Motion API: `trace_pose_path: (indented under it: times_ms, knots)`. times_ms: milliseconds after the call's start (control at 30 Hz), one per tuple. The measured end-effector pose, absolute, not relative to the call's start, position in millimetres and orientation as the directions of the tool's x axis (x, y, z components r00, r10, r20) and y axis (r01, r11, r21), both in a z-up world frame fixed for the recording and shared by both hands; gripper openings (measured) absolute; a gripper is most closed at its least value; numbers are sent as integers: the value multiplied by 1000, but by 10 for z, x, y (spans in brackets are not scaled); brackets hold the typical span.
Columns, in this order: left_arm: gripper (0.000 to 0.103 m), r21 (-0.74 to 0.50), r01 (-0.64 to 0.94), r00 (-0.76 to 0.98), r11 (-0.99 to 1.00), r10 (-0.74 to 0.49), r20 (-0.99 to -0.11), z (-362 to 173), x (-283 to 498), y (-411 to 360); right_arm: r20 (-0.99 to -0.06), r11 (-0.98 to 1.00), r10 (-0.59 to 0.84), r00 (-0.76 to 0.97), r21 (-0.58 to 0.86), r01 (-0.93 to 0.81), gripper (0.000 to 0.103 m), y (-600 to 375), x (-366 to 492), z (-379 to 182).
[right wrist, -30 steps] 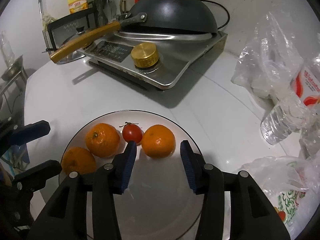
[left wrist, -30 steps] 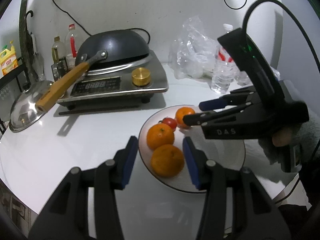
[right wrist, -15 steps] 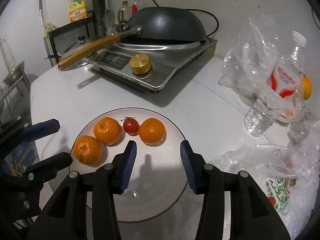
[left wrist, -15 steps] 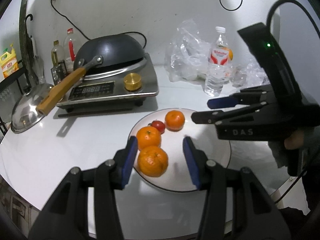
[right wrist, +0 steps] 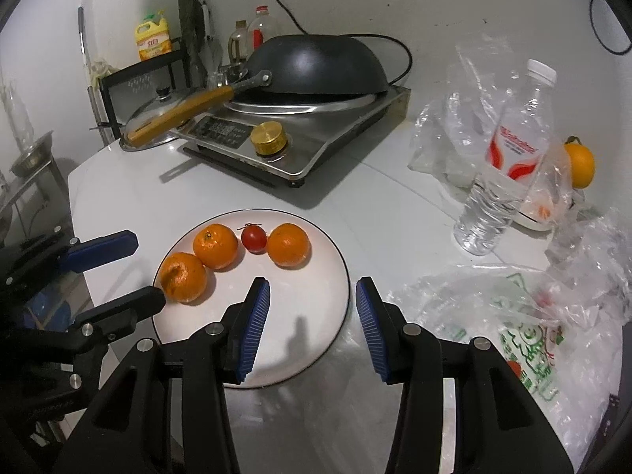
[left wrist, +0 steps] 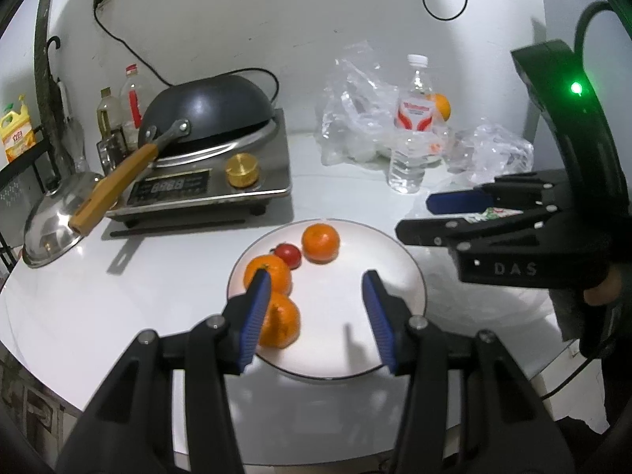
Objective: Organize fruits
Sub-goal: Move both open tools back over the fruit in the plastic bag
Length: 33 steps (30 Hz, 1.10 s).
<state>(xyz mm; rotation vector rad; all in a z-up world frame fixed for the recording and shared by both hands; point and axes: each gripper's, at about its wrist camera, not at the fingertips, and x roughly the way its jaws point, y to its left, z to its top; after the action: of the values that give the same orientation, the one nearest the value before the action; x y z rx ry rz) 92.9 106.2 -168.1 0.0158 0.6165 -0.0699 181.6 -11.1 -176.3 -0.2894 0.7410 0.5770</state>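
Nearby, a steel cooktop [right wrist: 300,146] with an upturned black wok [right wrist: 316,67] stands behind the white plate [right wrist: 316,331] on the tabletop [right wrist: 395,213]. A water bottle [right wrist: 505,166] and crumpled plastic bags [right wrist: 525,316] crowd the right side, one orange [right wrist: 580,166] among them. On the plate sit three oranges [right wrist: 288,245] and a small tomato [right wrist: 253,238] in a row. The left gripper [left wrist: 316,300] and right gripper [right wrist: 313,308] both hover over the plate, jaws parted and empty, touching no fruit.
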Motion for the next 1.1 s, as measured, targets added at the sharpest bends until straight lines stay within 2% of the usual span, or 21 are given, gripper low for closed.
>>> trace_pose_path:
  times_ms: [500,567,633,667,1100]
  knots:
    - [52,20,98,812,995,-68,-579,-1565,921,670,-677,832,392,623,-29,-555,48,-582,1616,-1663]
    - [54,22,102,812,995,-70,-579,-1551,919,608,-674,835,391,627,-26,-549,48,-654,1597,-1654]
    - [63,19,106,812,994,-75,-579,-1538,919,559,-672,839,389,630,-25,-544,48,-722,1580,-1646]
    - [64,13,110,812,994,-82,-578,-1530,915,534,-671,841,388,632,-23,-541,48,-759,1571,-1641]
    - [64,37,155,808,987,-105,-580,-1449,954,146,-650,865,382,657,1,-502,48,-1208,1499,-1617]
